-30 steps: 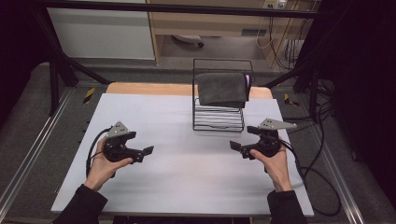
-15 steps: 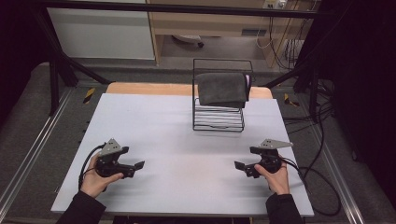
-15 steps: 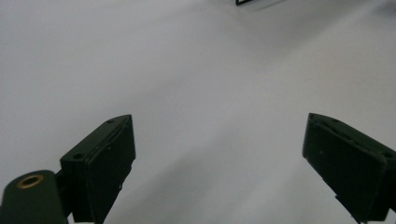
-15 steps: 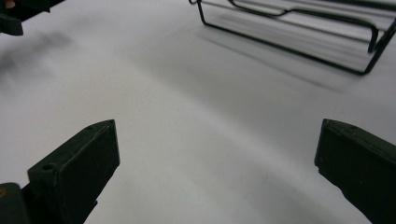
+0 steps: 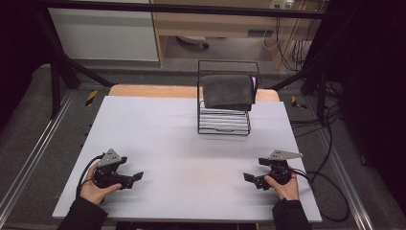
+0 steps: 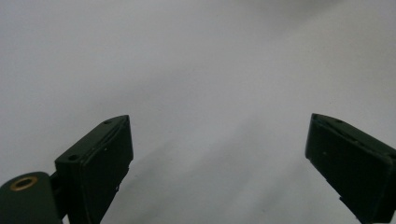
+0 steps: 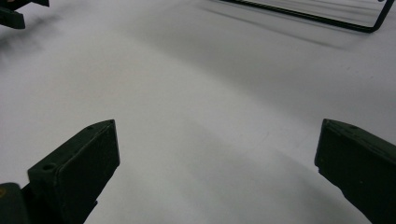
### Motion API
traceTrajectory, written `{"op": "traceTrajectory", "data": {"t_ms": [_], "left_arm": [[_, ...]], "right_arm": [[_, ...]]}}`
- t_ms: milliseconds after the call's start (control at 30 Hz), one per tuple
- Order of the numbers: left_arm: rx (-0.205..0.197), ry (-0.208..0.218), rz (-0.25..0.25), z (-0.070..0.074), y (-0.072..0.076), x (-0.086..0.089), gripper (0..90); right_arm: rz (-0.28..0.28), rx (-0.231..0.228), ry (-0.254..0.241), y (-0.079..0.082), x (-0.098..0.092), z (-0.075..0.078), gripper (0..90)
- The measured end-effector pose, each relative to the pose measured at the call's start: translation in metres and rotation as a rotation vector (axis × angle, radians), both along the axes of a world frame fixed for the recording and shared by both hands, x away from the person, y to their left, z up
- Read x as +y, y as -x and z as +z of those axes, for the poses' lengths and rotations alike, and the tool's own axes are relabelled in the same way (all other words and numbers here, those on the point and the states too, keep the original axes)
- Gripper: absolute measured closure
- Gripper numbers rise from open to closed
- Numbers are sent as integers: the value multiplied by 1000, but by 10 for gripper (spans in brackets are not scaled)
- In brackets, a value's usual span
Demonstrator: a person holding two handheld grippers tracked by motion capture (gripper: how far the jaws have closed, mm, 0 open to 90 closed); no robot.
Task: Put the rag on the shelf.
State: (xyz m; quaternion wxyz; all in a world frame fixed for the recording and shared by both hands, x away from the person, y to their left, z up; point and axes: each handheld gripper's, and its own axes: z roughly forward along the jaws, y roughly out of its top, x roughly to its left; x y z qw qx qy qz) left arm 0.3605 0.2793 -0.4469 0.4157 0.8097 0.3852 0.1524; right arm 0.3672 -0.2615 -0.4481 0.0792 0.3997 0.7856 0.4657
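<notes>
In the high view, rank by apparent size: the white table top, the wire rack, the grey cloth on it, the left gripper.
1. white table top
2. wire rack
3. grey cloth
4. left gripper, partly hidden by the hand, so its rank below the cloth is less sure.

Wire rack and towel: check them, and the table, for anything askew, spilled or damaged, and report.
Nothing stands out. The black wire rack stands upright at the far side of the white table, and the grey towel hangs over its top without slipping. Left gripper and right gripper are both open, low near the front edge, holding nothing.
</notes>
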Motion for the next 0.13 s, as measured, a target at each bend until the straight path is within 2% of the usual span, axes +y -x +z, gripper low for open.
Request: {"op": "traceTrajectory", "data": {"t_ms": [133], "left_arm": [[4, 2, 1, -1, 0, 0, 74]], "right_arm": [[1, -2, 3, 0, -1, 0, 7]]}}
